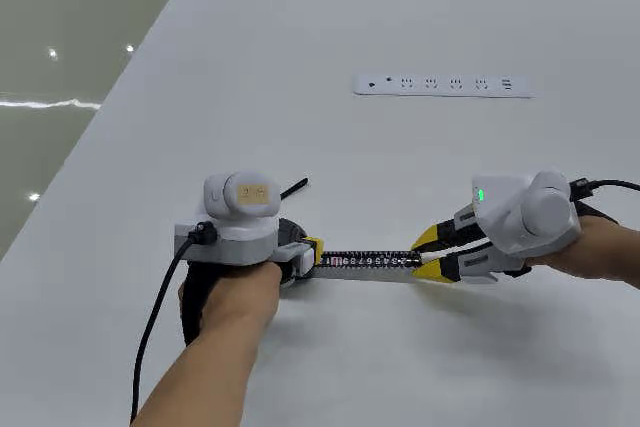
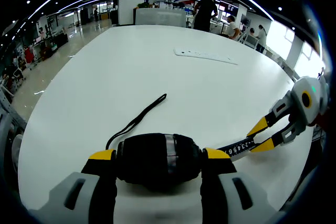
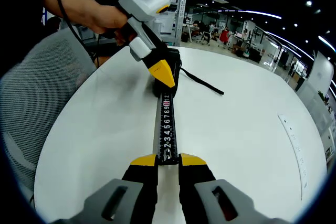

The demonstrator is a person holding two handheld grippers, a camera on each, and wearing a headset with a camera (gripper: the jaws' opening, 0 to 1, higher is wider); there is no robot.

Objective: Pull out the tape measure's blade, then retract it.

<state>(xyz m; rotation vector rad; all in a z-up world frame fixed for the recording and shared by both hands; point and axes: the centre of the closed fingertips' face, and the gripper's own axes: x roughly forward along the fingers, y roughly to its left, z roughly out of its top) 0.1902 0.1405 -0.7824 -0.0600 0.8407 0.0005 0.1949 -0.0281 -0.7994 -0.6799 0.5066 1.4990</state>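
Toward the table's (image 1: 350, 7) near edge, the left gripper (image 1: 305, 259) clamps the tape measure case (image 2: 157, 163), and the right gripper (image 3: 168, 160) pinches the end of the short-drawn blade (image 3: 166, 124). If that thin pinch slips, the spring would likely whip the blade back; an off-line pull could kink it. The power strip (image 1: 440, 84) lies well beyond.

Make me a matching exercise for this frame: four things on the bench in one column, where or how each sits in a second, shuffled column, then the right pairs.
Things:
1. tape measure case
2. blade
3. strap
4. power strip

States:
A. lying flat on the far part of the table
B. clamped in the left gripper
C. trailing loose on the table from the case
D. drawn out, its tip pinched by the right gripper

Pairs: 1-B; 2-D; 3-C; 4-A.
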